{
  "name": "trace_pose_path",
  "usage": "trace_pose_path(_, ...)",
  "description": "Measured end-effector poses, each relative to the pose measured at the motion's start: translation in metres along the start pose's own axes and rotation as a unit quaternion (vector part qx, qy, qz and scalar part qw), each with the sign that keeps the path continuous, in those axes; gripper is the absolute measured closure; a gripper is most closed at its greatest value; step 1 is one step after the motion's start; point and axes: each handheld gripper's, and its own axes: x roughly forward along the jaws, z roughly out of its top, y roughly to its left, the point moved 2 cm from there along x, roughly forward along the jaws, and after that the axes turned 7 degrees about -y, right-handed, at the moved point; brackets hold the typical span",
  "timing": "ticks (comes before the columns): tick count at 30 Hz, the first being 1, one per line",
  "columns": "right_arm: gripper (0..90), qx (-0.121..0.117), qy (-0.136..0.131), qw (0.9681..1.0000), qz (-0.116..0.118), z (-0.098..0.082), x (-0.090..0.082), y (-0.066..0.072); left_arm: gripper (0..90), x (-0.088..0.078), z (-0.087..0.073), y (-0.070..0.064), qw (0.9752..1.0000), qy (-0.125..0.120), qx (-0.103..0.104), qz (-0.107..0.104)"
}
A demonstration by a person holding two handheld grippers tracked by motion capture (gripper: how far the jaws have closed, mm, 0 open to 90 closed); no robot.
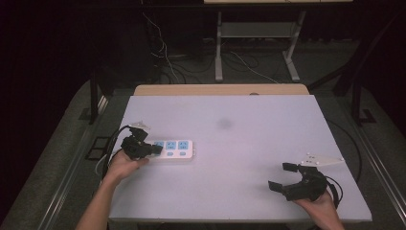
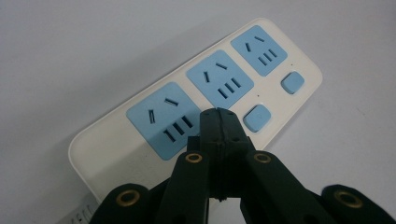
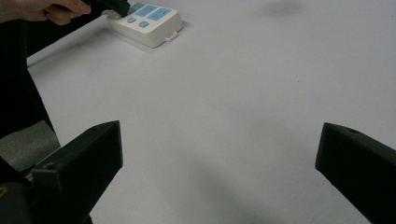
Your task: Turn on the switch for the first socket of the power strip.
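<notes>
showing one power strip (image 2: 201, 100), three blue sockets, two tongs

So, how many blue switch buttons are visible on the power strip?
2 visible on the power strip: one button right beside the shut left gripper, one nearer the far end. A third may be hidden under the gripper.

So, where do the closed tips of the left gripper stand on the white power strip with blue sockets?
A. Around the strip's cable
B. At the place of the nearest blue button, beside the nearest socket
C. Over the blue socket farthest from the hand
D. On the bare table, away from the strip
B: in the left gripper view the left gripper is shut, its tips by the nearest socket of the white power strip with blue sockets.
</notes>
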Motion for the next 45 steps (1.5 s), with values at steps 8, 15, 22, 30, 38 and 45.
trace_pose_path(8, 0.2, 0.0, -0.001, 1.0, 0.0, 0.0, 0.0, 0.0, 89.5, -0.007, 0.007, -0.004, 0.9999, -0.01, 0.007, 0.007)
trace_pose_path(15, 0.2, 0.0, -0.002, 1.0, 0.0, 0.0, 0.0, 0.001, 89.5, -0.014, 0.015, -0.012, 0.9996, -0.022, 0.011, 0.013)
trace_pose_path(22, 0.2, 0.001, -0.006, 1.0, 0.002, 0.001, -0.001, 0.001, 89.4, -0.03, 0.017, -0.018, 0.9988, -0.042, 0.009, 0.025)
trace_pose_path(30, 0.2, 0.001, -0.009, 1.0, 0.003, 0.001, -0.001, 0.001, 83.8, -0.048, 0.013, -0.031, 0.9964, -0.077, 0.014, 0.033)
trace_pose_path(38, 0.2, 0.003, -0.01, 0.9999, 0.003, 0.001, -0.001, 0.002, 76.4, -0.056, 0.004, -0.045, 0.9934, -0.112, 0.013, 0.022)
trace_pose_path(45, 0.2, 0.002, -0.01, 0.9999, 0.003, 0.001, 0.0, 0.002, 65.3, -0.057, -0.002, -0.061, 0.9904, -0.137, 0.014, 0.014)
